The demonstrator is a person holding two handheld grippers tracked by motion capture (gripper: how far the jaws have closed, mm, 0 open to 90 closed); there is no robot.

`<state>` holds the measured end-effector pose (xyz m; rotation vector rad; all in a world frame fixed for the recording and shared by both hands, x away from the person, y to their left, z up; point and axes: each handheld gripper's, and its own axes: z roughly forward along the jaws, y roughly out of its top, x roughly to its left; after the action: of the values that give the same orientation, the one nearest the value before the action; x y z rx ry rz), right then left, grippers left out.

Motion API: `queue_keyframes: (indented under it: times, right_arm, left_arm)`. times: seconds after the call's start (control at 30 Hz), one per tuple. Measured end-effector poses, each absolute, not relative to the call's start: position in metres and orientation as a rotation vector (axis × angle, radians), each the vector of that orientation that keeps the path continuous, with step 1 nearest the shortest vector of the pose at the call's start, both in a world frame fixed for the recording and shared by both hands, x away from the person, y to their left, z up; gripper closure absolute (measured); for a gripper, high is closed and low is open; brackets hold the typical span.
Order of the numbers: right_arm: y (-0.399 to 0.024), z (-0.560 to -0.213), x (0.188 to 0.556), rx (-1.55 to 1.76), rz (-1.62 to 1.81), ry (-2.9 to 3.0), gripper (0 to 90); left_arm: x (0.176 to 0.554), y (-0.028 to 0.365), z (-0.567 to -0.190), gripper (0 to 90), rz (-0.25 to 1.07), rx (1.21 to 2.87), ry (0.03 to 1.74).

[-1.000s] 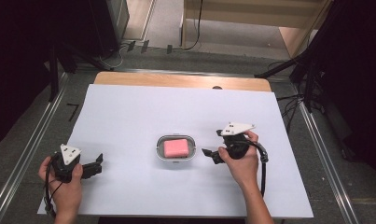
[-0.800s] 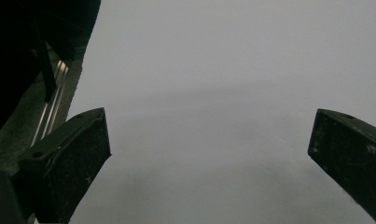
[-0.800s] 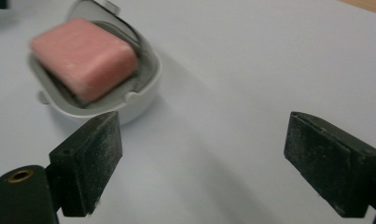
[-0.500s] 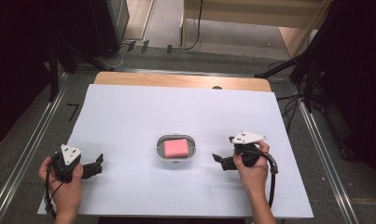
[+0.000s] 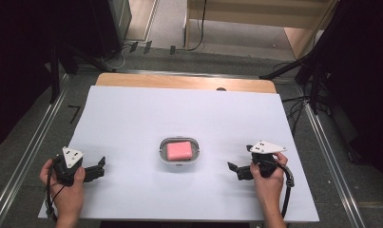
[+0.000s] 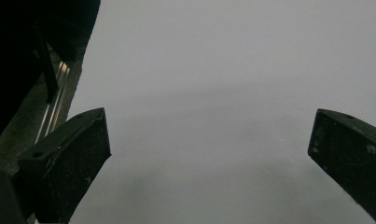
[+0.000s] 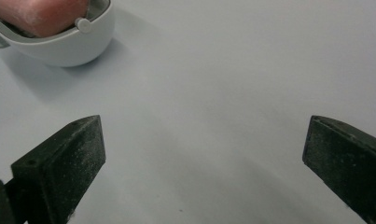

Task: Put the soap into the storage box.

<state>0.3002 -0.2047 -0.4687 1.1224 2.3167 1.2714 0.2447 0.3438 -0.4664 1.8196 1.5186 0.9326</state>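
A pink soap bar (image 5: 179, 150) lies in a small grey-white dish (image 5: 162, 153) at the middle of the white table. My right gripper (image 5: 235, 171) rests low to the right of the dish, pointing toward it and apart from it. Its jaws have just been opening and stand open, with bare table between them. The right gripper view has the dish (image 7: 69, 49) and the soap (image 7: 41, 14) at its top left, beyond my right gripper (image 7: 204, 149). My left gripper (image 5: 100, 169) stays near the front left, open over bare table, as the left gripper view (image 6: 209, 140) also shows.
The white sheet (image 5: 179, 109) covers the table, with a wooden strip (image 5: 179, 81) along its far edge. Metal rails (image 5: 32, 152) run down both sides. Black stands and cables crowd the floor beyond the table.
My right gripper has drawn back from the dish, to the right and toward the near edge, and its jaws have spread wider. The left hand and the dish have kept still.
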Motion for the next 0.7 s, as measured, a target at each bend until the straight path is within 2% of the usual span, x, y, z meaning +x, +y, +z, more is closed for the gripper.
queue_keyframes:
  times: [0.7]
  right_arm:
    - [-0.264, -0.48, 0.277, 1.267, 1.265, 2.195, 0.0]
  left_arm:
    - [0.244, 0.343, -0.466, 0.0, 0.941, 1.829, 1.511]
